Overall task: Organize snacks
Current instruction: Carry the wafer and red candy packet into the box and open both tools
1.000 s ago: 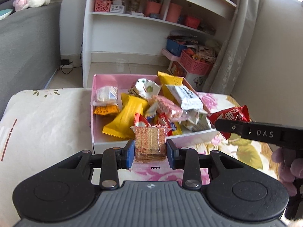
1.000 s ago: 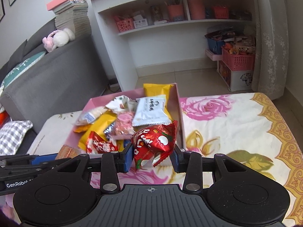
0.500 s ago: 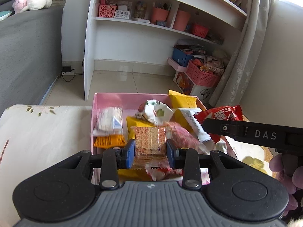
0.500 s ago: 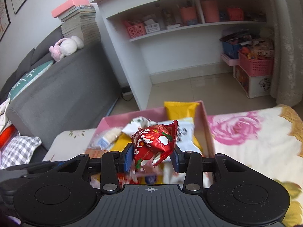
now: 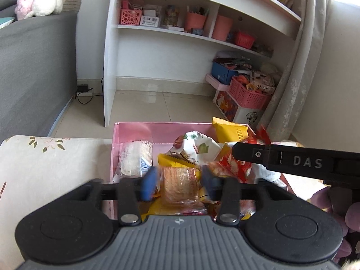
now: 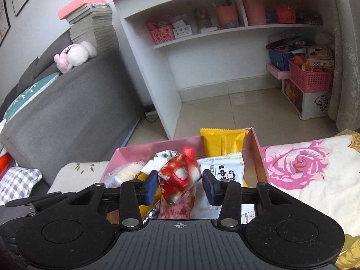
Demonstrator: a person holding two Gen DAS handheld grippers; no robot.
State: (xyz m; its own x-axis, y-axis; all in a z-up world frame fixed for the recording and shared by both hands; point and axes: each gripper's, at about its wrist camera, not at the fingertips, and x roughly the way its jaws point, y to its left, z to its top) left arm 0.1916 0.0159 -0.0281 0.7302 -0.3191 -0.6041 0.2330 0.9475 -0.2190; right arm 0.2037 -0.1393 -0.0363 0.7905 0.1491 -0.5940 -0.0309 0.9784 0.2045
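Note:
A pink box (image 5: 157,130) on the flowered bed holds several snack packets; it also shows in the right wrist view (image 6: 255,144). My left gripper (image 5: 178,183) is open over the box, and a brown wafer packet (image 5: 180,184) sits blurred between its parted fingers, free of the pads. My right gripper (image 6: 180,185) is open over the box, and a red candy packet (image 6: 180,177) is blurred between its parted fingers, falling. The right gripper's black arm (image 5: 292,160) crosses the left wrist view.
A flowered bedspread (image 6: 310,171) lies right of the box and a pale one (image 5: 45,168) lies left. Behind stand a white shelf unit (image 5: 157,45), a grey sofa (image 6: 67,112), pink baskets (image 6: 310,81) and a curtain (image 5: 303,67).
Both grippers moved forward over the pink box and opened. The wafer packet and the red candy packet have come loose from the pads.

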